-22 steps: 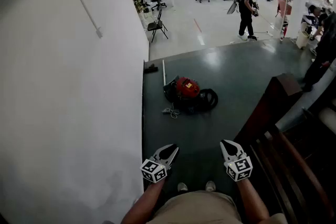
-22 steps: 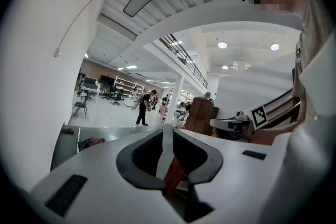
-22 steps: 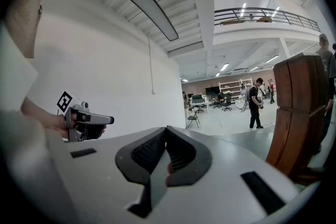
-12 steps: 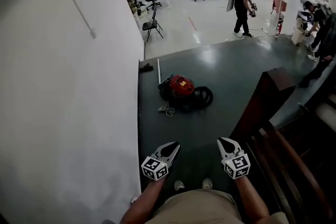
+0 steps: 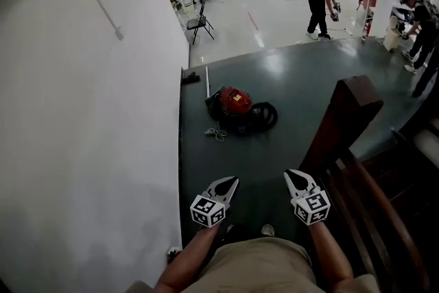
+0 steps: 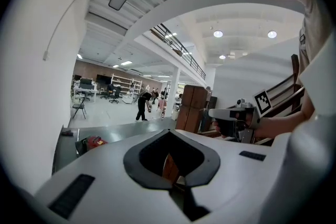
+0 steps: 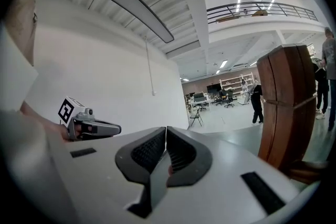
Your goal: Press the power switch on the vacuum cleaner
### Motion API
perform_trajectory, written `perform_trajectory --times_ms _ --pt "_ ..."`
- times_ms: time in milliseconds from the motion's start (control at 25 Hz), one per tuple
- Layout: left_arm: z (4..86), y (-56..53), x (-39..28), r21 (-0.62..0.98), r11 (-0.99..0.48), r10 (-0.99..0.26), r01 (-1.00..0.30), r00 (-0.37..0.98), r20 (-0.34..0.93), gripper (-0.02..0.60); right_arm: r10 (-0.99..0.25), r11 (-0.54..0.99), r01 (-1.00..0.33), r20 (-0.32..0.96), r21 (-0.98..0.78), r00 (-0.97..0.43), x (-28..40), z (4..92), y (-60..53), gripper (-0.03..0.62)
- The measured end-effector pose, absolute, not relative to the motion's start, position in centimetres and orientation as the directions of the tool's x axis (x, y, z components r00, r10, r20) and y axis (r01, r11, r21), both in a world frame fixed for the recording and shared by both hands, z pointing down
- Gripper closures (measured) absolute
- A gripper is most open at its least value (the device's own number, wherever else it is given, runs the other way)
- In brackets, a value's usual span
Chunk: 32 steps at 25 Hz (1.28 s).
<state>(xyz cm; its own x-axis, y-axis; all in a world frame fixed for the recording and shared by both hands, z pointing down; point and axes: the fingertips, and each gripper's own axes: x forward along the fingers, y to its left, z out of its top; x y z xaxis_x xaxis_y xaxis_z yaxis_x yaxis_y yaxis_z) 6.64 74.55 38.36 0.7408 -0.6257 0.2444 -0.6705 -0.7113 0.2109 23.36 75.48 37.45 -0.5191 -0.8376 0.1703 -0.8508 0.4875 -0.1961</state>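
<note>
The red vacuum cleaner (image 5: 234,100) lies on the dark green floor well ahead of me, with its black hose (image 5: 265,116) coiled at its right and a white cable (image 5: 215,134) at its left. In the left gripper view the vacuum cleaner (image 6: 95,141) is small and far off. My left gripper (image 5: 232,181) and right gripper (image 5: 289,176) are held low in front of my body, side by side, far short of the vacuum. The tips of each meet with nothing held. The left gripper (image 6: 169,131) and right gripper (image 7: 166,128) look shut in their own views too.
A tall white wall (image 5: 82,113) runs along the left. A dark wooden stair post (image 5: 346,110) and railing (image 5: 374,195) stand at the right. A person (image 5: 321,2) stands on the grey floor beyond, near a folding chair (image 5: 198,23) and desks.
The head view has shifted: the vacuum now sits a little higher and further left in the frame. Both grippers stay shut, low and side by side.
</note>
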Motion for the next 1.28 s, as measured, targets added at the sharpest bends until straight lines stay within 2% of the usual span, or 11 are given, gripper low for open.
perform_trajectory --times_ms 560,760,1280 --pt "38.2 69.2 5.7 0.249 -0.699 -0.627 -0.670 0.742 0.236 0.575 -0.813 0.473 -0.806 0.176 -0.356 -0.555 23.0 37.9 71.7 0.585" --pt "39.0 62.8 5.3 0.260 -0.713 -0.605 -0.651 0.759 0.243 0.575 -0.816 0.450 -0.810 0.195 -0.376 -0.544 22.6 37.9 66.3 0.585" --pt "40.4 45.5 0.1 0.287 -0.736 -0.562 -0.613 0.790 0.247 0.577 -0.811 0.454 -0.827 0.231 -0.332 -0.538 16.2 38.0 48.5 0.585"
